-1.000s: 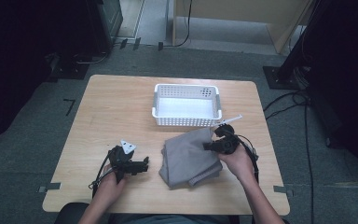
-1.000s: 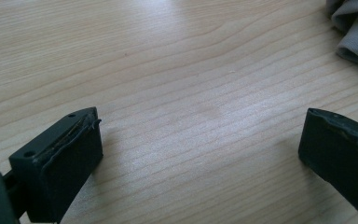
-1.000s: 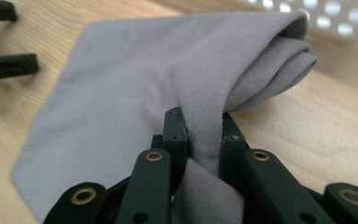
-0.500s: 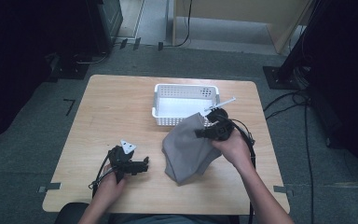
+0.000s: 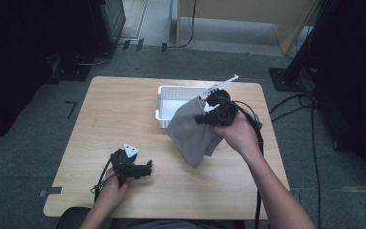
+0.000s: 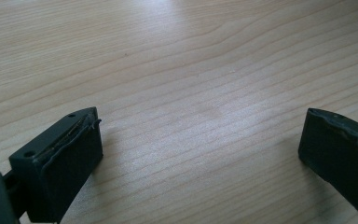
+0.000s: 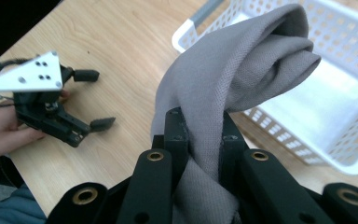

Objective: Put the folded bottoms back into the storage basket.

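Note:
A folded grey cloth (image 5: 191, 131) hangs off the table, lifted by my right gripper (image 5: 205, 110), which is shut on the cloth's upper edge (image 7: 205, 140). The cloth drapes in front of the near wall of a white perforated basket (image 5: 164, 102), seen behind the cloth in the right gripper view (image 7: 335, 116). My left gripper (image 5: 147, 169) rests low on the wooden table (image 5: 114, 114) near the front left, jaws wide apart with bare wood between them (image 6: 200, 140). That left gripper (image 7: 95, 98) stands open in the right gripper view too.
The table's edges fall to grey carpet all around. Black cables (image 5: 310, 114) trail off the right side. Dark equipment stands (image 5: 100, 24) sit beyond the far edge.
My right gripper has lifted the grey cloth off the table and carried it up toward the basket. The left gripper has stayed put.

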